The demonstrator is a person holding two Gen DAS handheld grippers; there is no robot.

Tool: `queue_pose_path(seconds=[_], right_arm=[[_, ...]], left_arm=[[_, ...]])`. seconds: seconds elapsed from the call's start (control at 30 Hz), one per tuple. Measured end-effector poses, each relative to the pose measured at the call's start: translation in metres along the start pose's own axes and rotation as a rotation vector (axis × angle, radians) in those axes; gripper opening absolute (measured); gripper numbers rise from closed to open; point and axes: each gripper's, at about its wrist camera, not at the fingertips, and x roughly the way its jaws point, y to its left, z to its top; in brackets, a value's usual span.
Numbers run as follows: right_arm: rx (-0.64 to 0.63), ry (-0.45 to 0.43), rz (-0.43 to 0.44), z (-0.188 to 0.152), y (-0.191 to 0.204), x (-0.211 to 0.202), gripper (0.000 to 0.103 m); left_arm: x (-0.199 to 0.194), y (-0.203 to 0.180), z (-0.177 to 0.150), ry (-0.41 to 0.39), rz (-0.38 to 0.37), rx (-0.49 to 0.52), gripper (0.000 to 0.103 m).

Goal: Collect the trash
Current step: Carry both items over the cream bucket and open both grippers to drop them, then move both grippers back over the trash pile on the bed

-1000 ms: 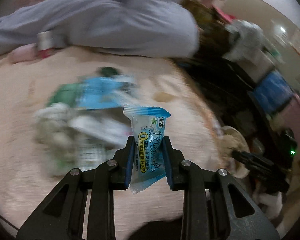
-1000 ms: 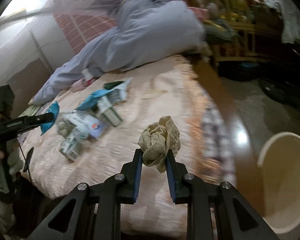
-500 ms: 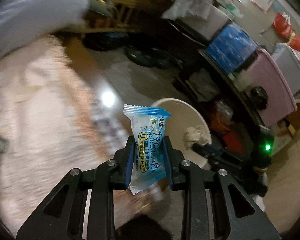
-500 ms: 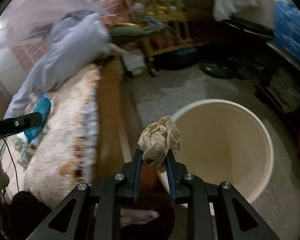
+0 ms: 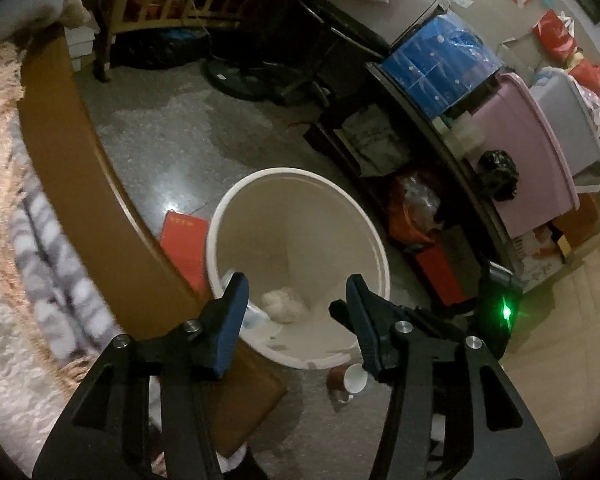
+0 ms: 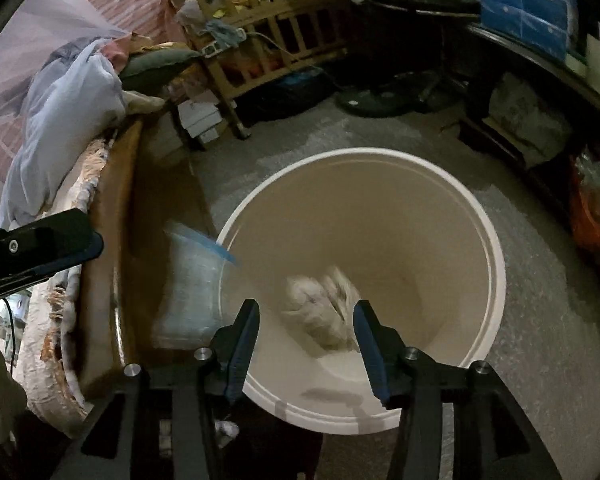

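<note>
Released — crumpled tissue (image 6: pixel 320 312) blurs inside bucket (image 6: pixel 496 264).

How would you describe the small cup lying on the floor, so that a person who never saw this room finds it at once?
Start at the big cream bucket standing on the grey floor beside the bed. Just outside its near rim lies a small cup, tipped on its side. It is brown outside and white inside, unlike the flat red packet on the bucket's other side.

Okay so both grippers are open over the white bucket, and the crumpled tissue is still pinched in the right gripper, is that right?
Not quite. The right gripper holds nothing: its jaws are opening and the crumpled tissue is blurred, inside the white bucket, as the right wrist view shows. The left gripper is open over it too.
</note>
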Motion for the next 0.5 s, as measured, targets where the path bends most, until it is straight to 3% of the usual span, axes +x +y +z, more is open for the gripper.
queue_pose_path(seconds=[0.23,0.5], right_arm=[[-0.005,0.017,0.027,-0.004,0.01,0.002,0.047],[-0.102,-0.004,0.081,-0.005,0.065,-0.012,0.047]], left_arm=[[-0.044,0.015,-0.017,-0.075,0.178,0.039,0.049],[-0.1,0.052,-0.048,-0.17,0.368,0.025,0.049]])
